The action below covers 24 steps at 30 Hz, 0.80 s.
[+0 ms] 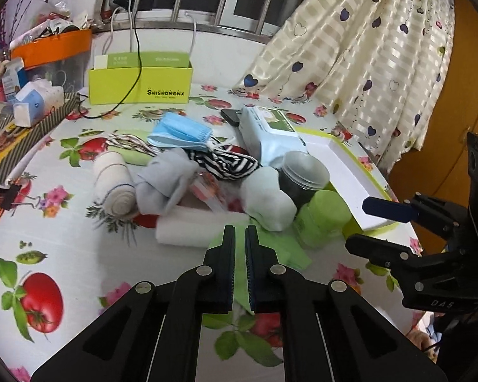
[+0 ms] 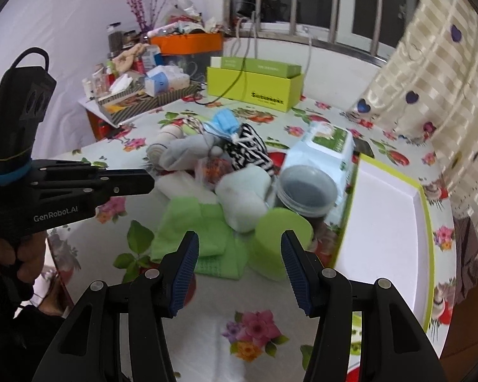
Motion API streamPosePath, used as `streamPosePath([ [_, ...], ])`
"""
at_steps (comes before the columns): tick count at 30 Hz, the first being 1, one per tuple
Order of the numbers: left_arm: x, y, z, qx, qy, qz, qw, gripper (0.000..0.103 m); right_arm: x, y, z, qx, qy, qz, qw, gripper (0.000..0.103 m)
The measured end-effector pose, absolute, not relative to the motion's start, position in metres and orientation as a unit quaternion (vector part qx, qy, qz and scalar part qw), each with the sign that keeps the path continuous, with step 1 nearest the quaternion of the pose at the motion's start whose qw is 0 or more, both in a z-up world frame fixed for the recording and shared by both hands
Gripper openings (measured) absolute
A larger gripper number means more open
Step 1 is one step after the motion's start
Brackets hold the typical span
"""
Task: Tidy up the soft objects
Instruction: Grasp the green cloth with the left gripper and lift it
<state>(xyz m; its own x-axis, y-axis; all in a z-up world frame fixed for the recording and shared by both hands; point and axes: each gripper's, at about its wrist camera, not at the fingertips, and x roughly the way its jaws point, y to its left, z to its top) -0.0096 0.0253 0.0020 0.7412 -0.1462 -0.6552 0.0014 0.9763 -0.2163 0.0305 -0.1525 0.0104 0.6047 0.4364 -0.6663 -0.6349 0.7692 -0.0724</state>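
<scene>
My left gripper (image 1: pixel 240 234): my fingers are pressed almost together with only a thin slit between them and nothing in it, hovering over the near part of the table, tips above the green cloth.
My right gripper (image 2: pixel 239 248): my fingers are spread wide and hold nothing, hanging above the near edge, in front of the green lid.
Table (image 1: pixel 63 232): covered with a fruit-and-flower print cloth.
Green cloth (image 2: pixel 188 226): lies flat, nearest piece of the pile, just beside the green jar.
Green jar (image 1: pixel 322 219): on its side, lid (image 2: pixel 283 242) facing me, touching the pale rolled sock.
White foam block (image 1: pixel 191 227): just left of the green cloth.
Pale rolled sock (image 1: pixel 267 195): mid-pile, leaning against the dark jar (image 1: pixel 302 175).
White tray (image 2: pixel 388 222): green-rimmed, at the right edge, nothing in it.
Grey sock (image 1: pixel 165 181): crumpled, between the bandage roll (image 1: pixel 114 181) and the striped cloth (image 1: pixel 226 162).
Blue masks (image 1: pixel 181 133): stacked behind the striped cloth.
Wipes pack (image 1: pixel 271 133): behind the dark jar.
Lime box (image 1: pixel 140 82): at the far edge, a black cable draped over it.
</scene>
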Motion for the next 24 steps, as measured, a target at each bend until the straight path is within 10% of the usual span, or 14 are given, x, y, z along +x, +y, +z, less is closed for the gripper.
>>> streamPosePath([
  [5,0.002,0.014,-0.023,-0.08,0.406,-0.064,0.908,0.014,0.032,-0.146,0.013,-0.155,0.323,0.308,0.882,0.053],
  [9,0.01,0.009,-0.038,-0.079,0.422,-0.079,0.9,0.05,0.034,-0.146,0.011,-0.155,0.328,0.304,0.881,0.053],
  [24,0.016,-0.034,-0.061,0.028,0.428,-0.046,0.902,0.058,0.039,-0.159,0.006,-0.143,0.334,0.294,0.884,0.053],
])
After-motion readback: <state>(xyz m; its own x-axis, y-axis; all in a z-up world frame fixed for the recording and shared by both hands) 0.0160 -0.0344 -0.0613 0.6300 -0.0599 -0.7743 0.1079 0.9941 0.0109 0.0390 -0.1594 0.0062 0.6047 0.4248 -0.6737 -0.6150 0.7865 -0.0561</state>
